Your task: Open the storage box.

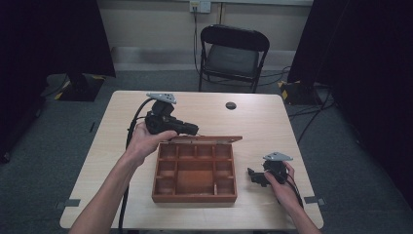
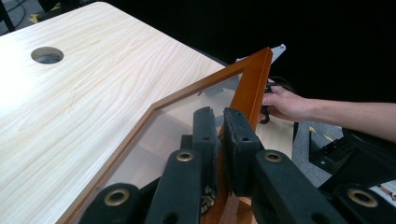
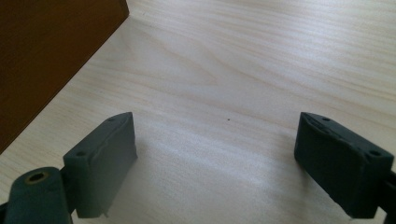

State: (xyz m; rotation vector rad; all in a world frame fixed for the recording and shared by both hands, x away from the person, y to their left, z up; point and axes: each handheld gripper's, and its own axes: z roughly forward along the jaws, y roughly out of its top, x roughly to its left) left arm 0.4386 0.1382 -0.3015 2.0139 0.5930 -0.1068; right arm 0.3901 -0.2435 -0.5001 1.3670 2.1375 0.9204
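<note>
The left gripper pinched the glass lid of the wooden box; the right gripper, jaws spread, rested on the table beside it.

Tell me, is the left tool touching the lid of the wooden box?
Touching. In the left gripper view, the left tool has its jaws shut on the frame of the lid, pads pressing either side of the wood.

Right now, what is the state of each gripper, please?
Left gripper: shut on the wooden frame of the box lid.
Right gripper: open, holding nothing, above the table.
</note>
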